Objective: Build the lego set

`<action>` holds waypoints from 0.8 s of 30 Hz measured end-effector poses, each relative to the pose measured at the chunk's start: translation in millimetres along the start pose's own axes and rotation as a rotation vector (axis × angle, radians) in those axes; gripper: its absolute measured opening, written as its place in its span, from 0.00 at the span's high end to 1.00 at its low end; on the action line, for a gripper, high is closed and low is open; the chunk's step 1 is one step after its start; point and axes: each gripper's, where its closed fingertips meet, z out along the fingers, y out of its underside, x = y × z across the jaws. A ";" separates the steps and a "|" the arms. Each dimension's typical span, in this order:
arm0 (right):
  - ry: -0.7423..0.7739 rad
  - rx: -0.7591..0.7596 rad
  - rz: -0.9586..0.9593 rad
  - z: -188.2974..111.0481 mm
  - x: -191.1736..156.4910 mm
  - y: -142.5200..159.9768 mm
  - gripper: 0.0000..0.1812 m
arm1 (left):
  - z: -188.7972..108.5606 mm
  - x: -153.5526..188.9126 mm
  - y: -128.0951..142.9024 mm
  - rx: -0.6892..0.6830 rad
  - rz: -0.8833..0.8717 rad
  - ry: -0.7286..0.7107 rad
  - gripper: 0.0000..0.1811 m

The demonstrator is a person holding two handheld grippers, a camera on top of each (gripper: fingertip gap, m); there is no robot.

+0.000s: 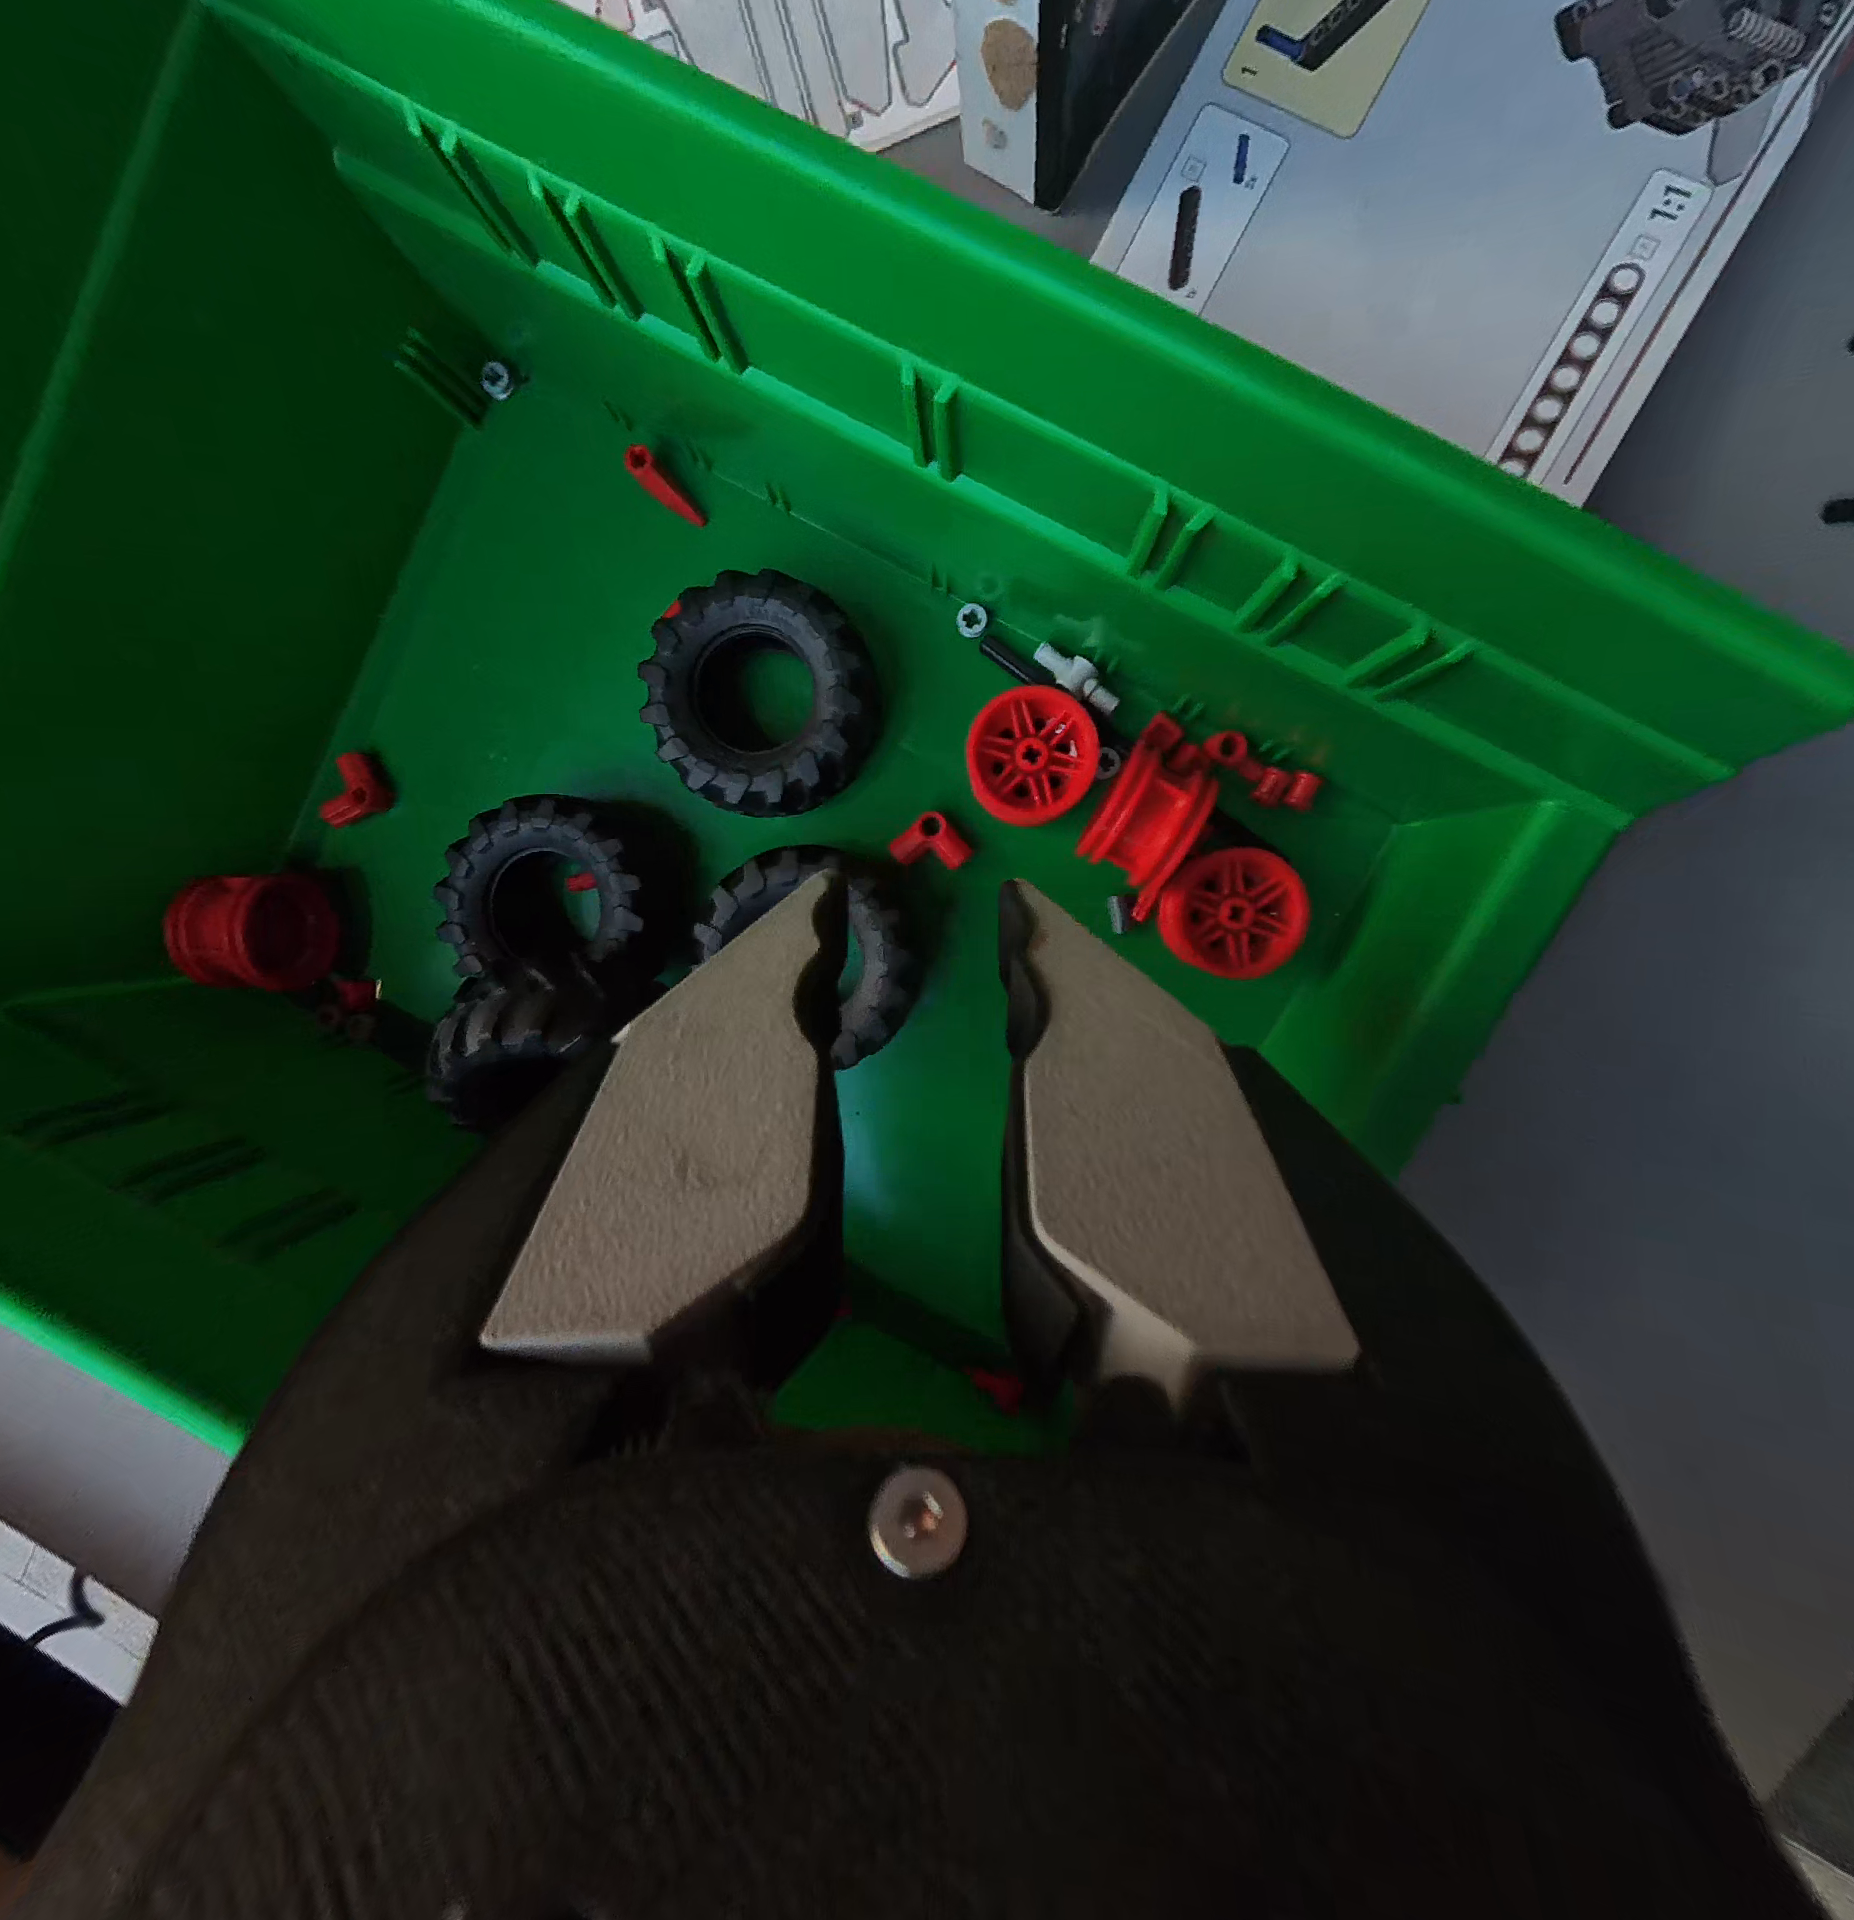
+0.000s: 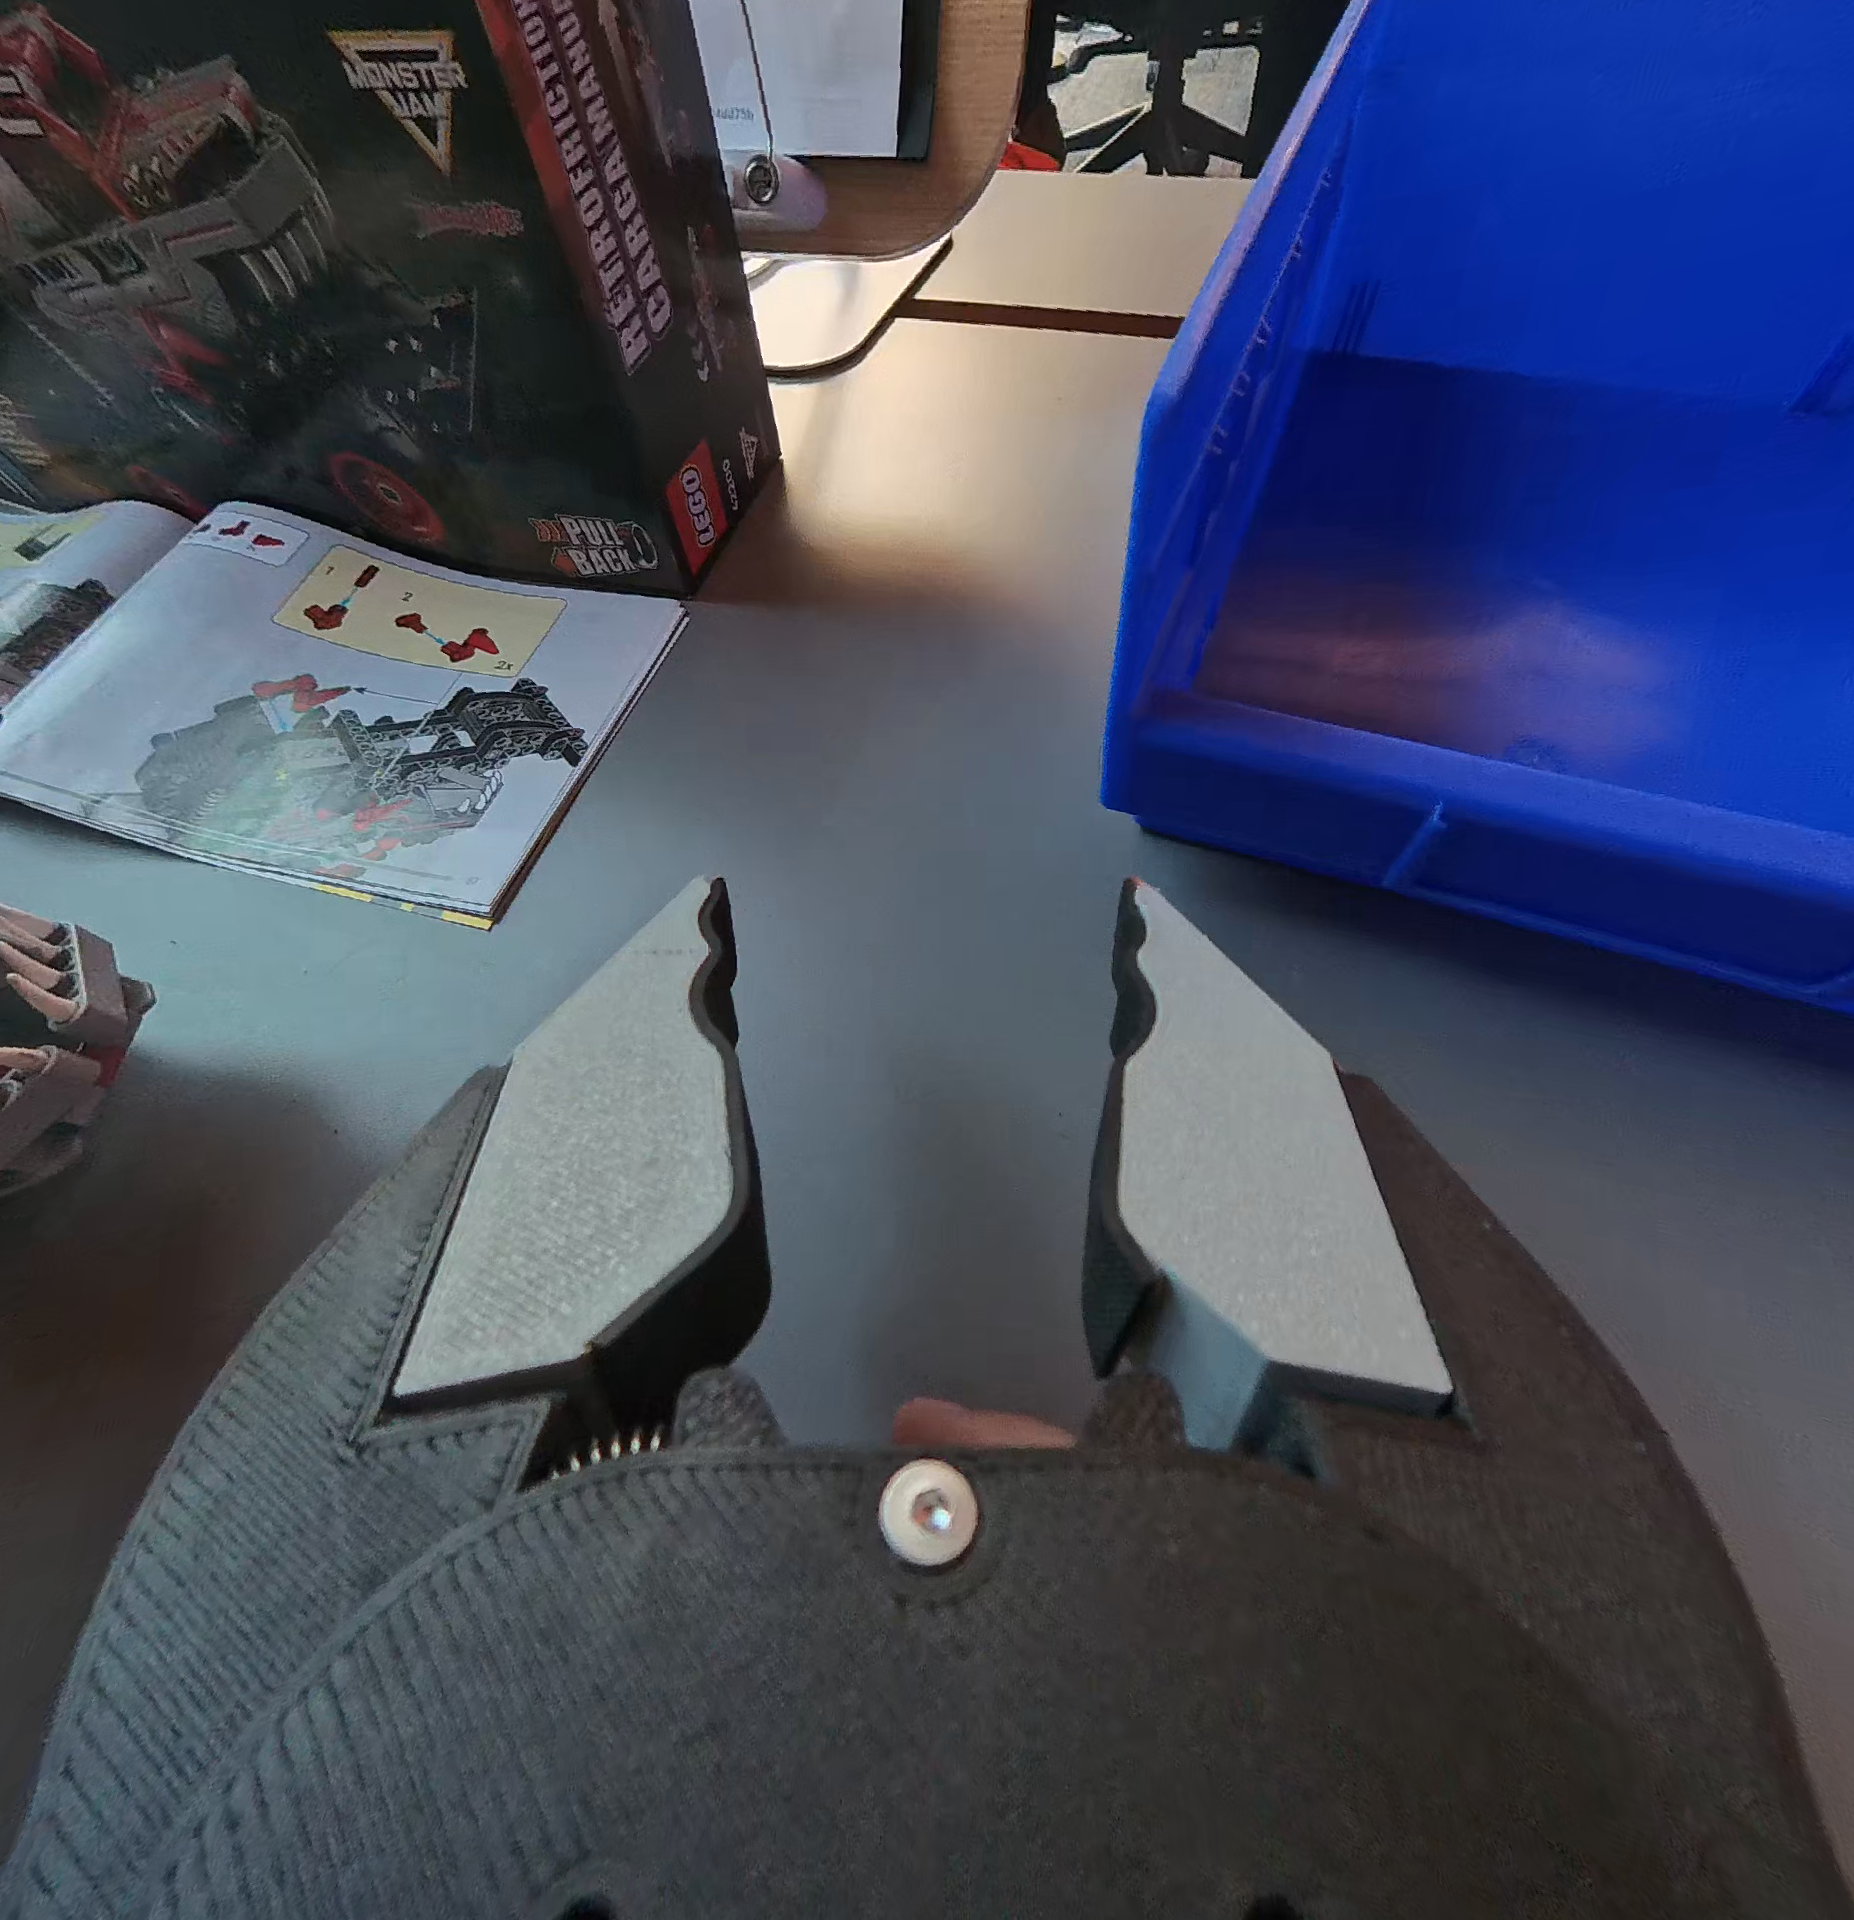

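Observation:
In the left wrist view my left gripper [image 1: 921, 896] is open and empty, hanging over the inside of a green bin [image 1: 1058, 436]. The bin holds several black tyres [image 1: 694, 686], red wheel hubs [image 1: 1032, 755] and small red connectors [image 1: 933, 840]. One tyre [image 1: 881, 956] lies partly under my left finger. A red connector sits just beyond the fingertips. In the right wrist view my right gripper [image 2: 925, 904] is wide open and empty above the dark table [image 2: 881, 748]. A partly built model [image 2: 40, 1039] with pale teeth sits at the left edge.
An open instruction booklet [image 2: 310, 707] lies on the table left of my right gripper, with the set's box [image 2: 403, 281] standing behind it. A blue bin [image 2: 1525, 540] stands at the right. A monitor foot [image 2: 850, 301] is at the back. The booklet also shows beyond the green bin [image 1: 1442, 208]. Across from one pair of fingers to the other is roughly 65 cm.

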 end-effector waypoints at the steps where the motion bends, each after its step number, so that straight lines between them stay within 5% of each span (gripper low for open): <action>1: 0.000 -0.005 -0.003 0.4 -0.2 0.5 0.61 | -1.6 -2.5 0.3 0.005 -0.007 -0.008 0.86; 6: 0.008 -0.019 -0.018 1.9 -0.7 2.2 0.60 | -40.8 -42.4 19.2 -0.095 -0.006 -0.190 0.85; 9: 0.015 -0.027 -0.020 2.7 -0.2 3.3 0.60 | -57.6 -47.2 39.8 -0.220 -0.012 -0.172 0.85; 16: 0.025 -0.028 -0.029 2.8 0.2 3.3 0.61 | -33.0 -32.6 64.6 -0.423 0.107 -0.121 0.86; 24: 0.020 -0.031 -0.028 3.2 -0.3 3.5 0.60 | -15.8 -31.5 74.0 -0.463 0.092 -0.097 0.85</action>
